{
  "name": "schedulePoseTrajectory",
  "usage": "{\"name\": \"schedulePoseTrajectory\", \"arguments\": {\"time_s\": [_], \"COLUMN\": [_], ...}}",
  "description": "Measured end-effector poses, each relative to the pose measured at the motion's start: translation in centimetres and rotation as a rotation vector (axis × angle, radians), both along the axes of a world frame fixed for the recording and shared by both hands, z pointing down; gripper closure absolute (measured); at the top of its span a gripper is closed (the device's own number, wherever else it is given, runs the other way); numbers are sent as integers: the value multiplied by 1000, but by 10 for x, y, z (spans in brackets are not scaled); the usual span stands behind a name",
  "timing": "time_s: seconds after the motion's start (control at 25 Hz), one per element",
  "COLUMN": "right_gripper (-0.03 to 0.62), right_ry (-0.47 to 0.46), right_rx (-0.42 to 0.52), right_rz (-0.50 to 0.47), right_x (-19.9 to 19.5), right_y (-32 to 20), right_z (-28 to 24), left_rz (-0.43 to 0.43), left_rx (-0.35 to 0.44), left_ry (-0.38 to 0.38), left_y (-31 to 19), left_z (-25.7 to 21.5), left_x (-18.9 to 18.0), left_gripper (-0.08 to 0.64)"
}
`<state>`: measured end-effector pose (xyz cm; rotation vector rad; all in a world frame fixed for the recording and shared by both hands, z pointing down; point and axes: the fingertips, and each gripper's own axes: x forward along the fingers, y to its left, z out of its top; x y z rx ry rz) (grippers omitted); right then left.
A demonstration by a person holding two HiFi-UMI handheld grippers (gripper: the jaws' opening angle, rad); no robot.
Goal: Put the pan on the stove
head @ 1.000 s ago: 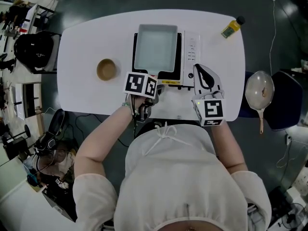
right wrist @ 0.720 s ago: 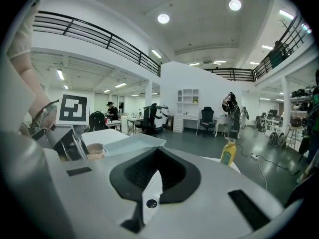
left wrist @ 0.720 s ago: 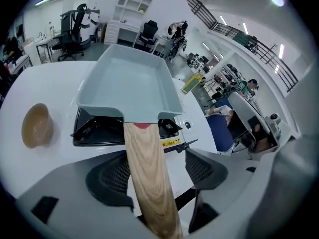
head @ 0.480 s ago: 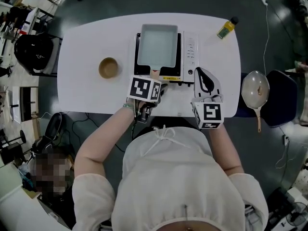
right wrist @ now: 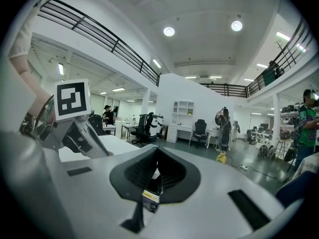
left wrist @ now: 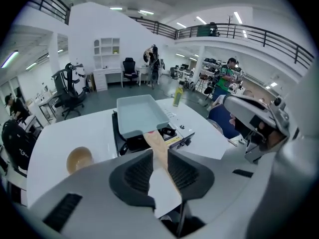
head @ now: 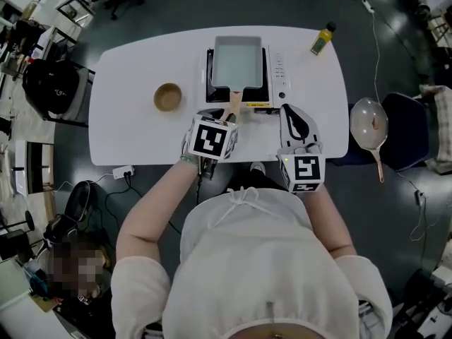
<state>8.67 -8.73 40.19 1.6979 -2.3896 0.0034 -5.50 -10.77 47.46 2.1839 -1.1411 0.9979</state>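
wooden pan handle (left wrist: 157,144), smooth glossy table (head: 131,76)

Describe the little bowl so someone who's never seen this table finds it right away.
Start at the white table. Left of the stove carrying the pale rectangular pan sits the bowl, alone. It is the only round, brown thing there.

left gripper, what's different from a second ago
The left gripper has drawn back along the wooden handle of the pan, away from the stove, baring more of the handle; its jaws are closing on it. The pan stays on the stove, and the right gripper stays beside it.
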Motion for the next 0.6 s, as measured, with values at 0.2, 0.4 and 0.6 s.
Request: {"name": "schedulePoseTrajectory", "arguments": {"time_s": [0.2,0.4,0.6], "right_gripper": [586,586,586], "right_ry": [-11,-15,6], "right_rx": [26,49,73], "right_rz": [9,1,-14], "right_x": [-20,-41,-60], "right_y": [30,59,80], "right_z": [-10,-20,-29], "left_rz": [6,59,30], "left_rx": [58,178,416], "left_ry": [63,110,280], "left_y": [25,48,65], "left_z": [-17,-40,-87], "left_x": [-24,-44,-68], "left_gripper": [531,537,537]}}
